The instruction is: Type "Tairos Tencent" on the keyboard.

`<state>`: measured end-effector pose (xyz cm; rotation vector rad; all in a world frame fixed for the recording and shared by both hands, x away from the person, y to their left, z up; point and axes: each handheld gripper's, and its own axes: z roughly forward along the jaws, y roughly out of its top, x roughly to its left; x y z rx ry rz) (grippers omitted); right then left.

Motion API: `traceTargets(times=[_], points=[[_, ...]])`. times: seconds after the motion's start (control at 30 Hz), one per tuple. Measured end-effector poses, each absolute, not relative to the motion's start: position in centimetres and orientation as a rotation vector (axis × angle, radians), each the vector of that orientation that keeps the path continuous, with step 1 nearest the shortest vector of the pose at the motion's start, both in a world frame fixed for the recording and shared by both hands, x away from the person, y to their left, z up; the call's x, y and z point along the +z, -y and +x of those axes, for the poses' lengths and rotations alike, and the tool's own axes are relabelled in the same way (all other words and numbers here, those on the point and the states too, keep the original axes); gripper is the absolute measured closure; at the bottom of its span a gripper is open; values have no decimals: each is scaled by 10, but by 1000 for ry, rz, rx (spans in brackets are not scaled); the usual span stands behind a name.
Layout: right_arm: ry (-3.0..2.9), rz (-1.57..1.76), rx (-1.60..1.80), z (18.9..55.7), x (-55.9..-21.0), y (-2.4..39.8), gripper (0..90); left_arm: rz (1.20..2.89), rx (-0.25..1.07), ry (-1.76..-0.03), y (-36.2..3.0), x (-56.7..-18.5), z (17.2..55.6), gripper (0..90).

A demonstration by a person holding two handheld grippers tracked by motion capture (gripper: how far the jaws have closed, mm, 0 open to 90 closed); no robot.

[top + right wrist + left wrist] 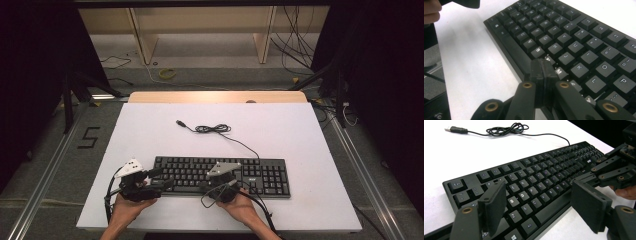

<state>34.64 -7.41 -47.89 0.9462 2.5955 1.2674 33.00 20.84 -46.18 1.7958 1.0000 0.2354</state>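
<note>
A black keyboard (265, 175) lies across the front of the white table (150, 135); its thin cable (212, 129) coils behind it and ends in a loose USB plug (180, 122). My left gripper (162, 178) is open at the keyboard's left end. In the left gripper view its pads (494, 205) stand wide apart over the lower-left keys (524, 195), with nothing between them. My right gripper (221, 181) is over the keyboard's front edge. Its jaws (543, 72) are shut pad to pad, empty, just above the keys by the space bar (519, 55). The right gripper (584, 178) also appears at the right of the left gripper view.
Bare table surface lies behind and to both sides of the keyboard. A wooden strip (217, 97) borders the far edge. Beyond it are floor cables, a yellow coil (167, 73) and wooden shelf legs (145, 37). Metal rails (50, 165) run along both sides.
</note>
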Motion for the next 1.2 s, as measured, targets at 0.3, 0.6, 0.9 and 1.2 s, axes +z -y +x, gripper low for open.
traceTargets(times=[0.3, 0.6, 0.9, 1.2], points=[[-2597, 953, 1256, 347, -481, 74, 900, 1798, 238, -1002, -208, -462, 330, 285], [-2595, 957, 1253, 347, -481, 73, 900, 1799, 242, -1002, -209, -462, 330, 285], [-2599, 956, 1250, 348, -482, 73, 900, 1801, 242, -1003, -209, -462, 330, 285], [-2598, 953, 1234, 347, -485, 72, 900, 1804, 245, -1006, -210, -463, 331, 285]])
